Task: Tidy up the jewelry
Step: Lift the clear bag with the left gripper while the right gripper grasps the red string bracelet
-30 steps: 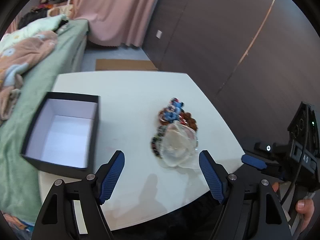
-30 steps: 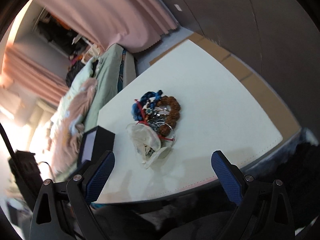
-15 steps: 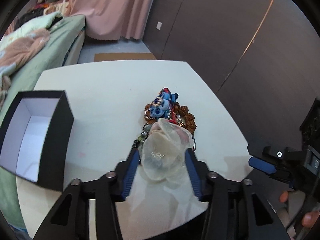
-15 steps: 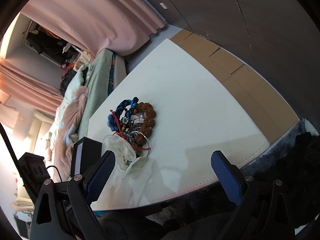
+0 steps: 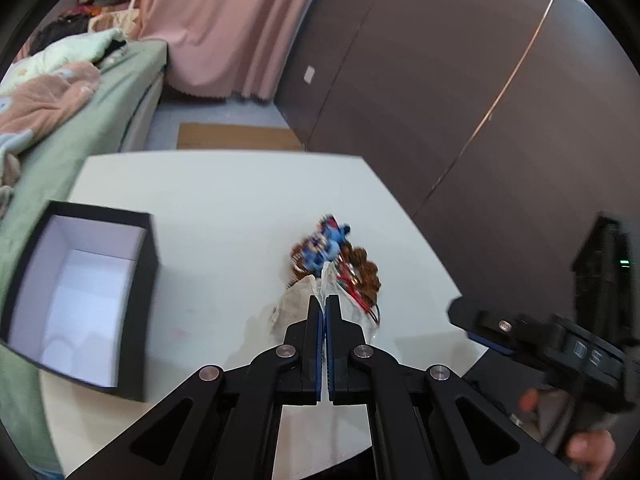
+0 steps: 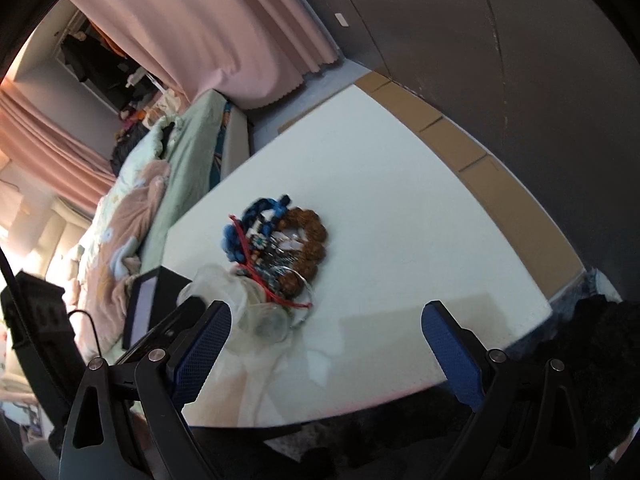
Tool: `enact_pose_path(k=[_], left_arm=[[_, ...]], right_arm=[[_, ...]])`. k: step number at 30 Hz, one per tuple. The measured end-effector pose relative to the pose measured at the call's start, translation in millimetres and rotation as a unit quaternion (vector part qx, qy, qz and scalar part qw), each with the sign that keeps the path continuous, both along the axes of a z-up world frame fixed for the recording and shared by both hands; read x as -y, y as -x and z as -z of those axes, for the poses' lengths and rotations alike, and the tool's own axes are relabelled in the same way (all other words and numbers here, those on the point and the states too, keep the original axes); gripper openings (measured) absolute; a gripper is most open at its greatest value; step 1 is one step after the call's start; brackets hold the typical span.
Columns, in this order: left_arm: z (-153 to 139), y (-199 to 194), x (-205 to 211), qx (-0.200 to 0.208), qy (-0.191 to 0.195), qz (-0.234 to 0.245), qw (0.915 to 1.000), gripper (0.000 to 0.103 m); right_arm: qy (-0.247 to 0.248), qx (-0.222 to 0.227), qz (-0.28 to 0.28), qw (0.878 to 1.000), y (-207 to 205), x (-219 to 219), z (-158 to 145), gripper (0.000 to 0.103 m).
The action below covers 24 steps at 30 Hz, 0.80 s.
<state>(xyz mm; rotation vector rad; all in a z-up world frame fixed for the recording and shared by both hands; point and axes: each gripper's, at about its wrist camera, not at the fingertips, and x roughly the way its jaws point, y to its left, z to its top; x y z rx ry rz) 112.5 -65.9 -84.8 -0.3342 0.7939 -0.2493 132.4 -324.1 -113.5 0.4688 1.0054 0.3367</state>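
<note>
Left wrist view: a white table (image 5: 224, 208) stands beside a bed (image 5: 100, 92) with a green cover and a pink blanket (image 5: 40, 96). Pink curtains (image 5: 224, 20) hang behind it, a dark panelled wall (image 5: 460, 80) runs along the right, and flat cardboard (image 5: 236, 138) lies on the floor. An open black box (image 5: 80, 300) with a white lining sits on the table's left part. The jewelry (image 5: 332, 256), a heap of blue, brown and red pieces, lies near the table's middle, touching a clear plastic bag (image 5: 296, 304). The left gripper (image 5: 324, 304) is pressed together, pinching the bag. Right wrist view: the right gripper (image 6: 326, 320) is spread wide above the table's near edge, holding nothing.
</note>
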Motion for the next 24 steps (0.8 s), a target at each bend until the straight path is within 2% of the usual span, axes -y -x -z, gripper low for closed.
enact_pose_path(k=[4,7,11,14,18,20,22,24], left_arm=[[-10,8,-19,0.017,0.022,-0.015,0.9995,0.001],[-17,18,-34,0.031,0.039,-0.03,0.9983,0.001],[-22,25,-44,0.044,0.061,-0.044,0.9962,0.001],[-28,30,-45,0.052,0.056,-0.043,0.9962,0.001],[-32,34,-51,0.056,0.053,-0.043,0.9961,0.001],[-32,35,-55,0.054,0.056,-0.047,0.9959,0.001],[-32,36,-60,0.054,0.057,-0.05,0.9956,0.001],[-33,38,-62,0.055,0.056,-0.052,0.9956,0.001]], right_arm=[[-0.028,0.002,-0.018,0.999,-9,-13,2,0.097],[-0.023,-0.003,-0.039,0.999,-12,-27,6,0.088],[-0.052,-0.013,-0.044,0.998,-14,-34,12,0.085],[-0.067,-0.024,-0.053,0.996,-16,-44,17,0.075],[-0.065,-0.04,-0.061,0.995,-17,-53,23,0.073],[-0.077,-0.05,-0.063,0.994,-18,-55,27,0.06],[-0.085,-0.057,-0.053,0.993,-18,-53,30,0.055],[-0.077,-0.045,-0.031,0.996,-17,-48,26,0.055]])
